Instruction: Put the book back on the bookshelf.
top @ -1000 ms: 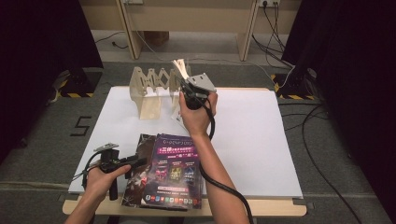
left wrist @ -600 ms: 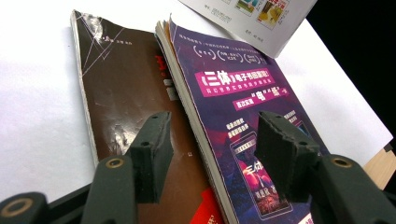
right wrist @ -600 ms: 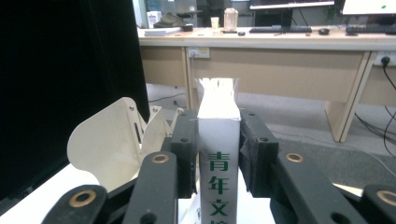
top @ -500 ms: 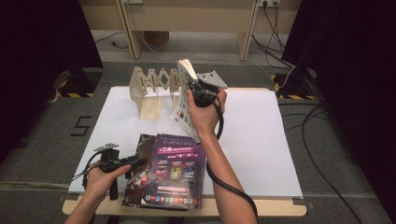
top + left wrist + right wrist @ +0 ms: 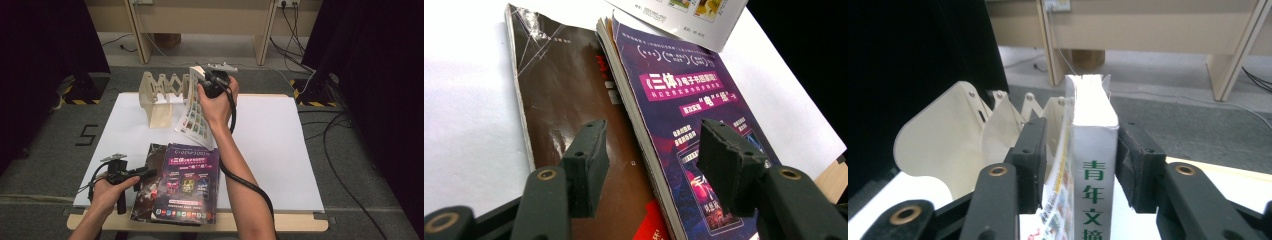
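Shelving step, likely near done: standing a magazine (image 5: 1093,165) upright against the wooden rack (image 5: 938,145) at the table's (image 5: 280,135) far side, spine toward the hand. Just been opening the right gripper (image 5: 1078,150), jaws spread either side of the spine, seemingly not pressing, letting the rack take the lean. Keeping the left gripper (image 5: 649,150) spread over the brown book (image 5: 559,85) and purple booklet (image 5: 694,95) at the near edge, probably readying the next pick.
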A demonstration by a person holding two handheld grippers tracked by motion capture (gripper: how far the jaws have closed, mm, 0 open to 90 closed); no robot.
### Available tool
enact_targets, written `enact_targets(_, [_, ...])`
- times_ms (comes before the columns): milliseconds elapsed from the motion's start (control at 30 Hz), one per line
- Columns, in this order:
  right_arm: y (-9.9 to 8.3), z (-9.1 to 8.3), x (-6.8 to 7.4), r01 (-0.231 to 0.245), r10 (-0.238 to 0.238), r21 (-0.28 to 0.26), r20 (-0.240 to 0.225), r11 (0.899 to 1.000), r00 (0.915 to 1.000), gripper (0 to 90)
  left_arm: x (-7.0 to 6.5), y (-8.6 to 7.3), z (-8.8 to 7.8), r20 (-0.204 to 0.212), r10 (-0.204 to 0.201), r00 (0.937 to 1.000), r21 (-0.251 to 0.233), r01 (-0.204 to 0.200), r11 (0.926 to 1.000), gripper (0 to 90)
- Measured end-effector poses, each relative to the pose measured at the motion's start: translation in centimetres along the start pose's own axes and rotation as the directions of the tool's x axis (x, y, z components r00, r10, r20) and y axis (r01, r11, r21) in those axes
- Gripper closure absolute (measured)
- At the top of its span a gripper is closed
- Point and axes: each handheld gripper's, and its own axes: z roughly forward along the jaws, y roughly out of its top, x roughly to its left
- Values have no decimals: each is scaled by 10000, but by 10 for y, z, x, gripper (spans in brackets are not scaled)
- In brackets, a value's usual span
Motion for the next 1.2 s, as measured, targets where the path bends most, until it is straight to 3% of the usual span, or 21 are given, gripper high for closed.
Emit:
enact_targets(400, [10,32,-6,-250,252,1347,1,9906,9997,577,2,0,1,58,-103,9999,87,102,9999,442])
enact_targets(533, [11,39,-6,-275,269,1610,56,9866,9996,622,3,-1,2,50,-126,9999,75,125,9999,442])
enact_targets(633, [12,40,-7,-283,259,1760,161,9840,9995,721,3,-1,2,23,-126,9999,83,126,9999,442])
enact_targets(700, [13,38,-7,-25,-41,1802,361,9836,9993,737,3,-2,3,30,-124,9999,138,124,9998,442])
enact_targets(900, [11,24,-1,-196,156,1320,310,9911,9994,742,4,-2,4,37,-137,9999,164,136,9998,443])
enact_targets(1033, [13,9,4,-285,268,690,260,9972,9993,743,2,-3,5,70,-120,9999,216,119,9997,443])
enact_targets(1200, [19,-2,17,-44,55,-286,398,9996,9992,743,2,-3,4,103,-114,9999,204,112,9997,443])
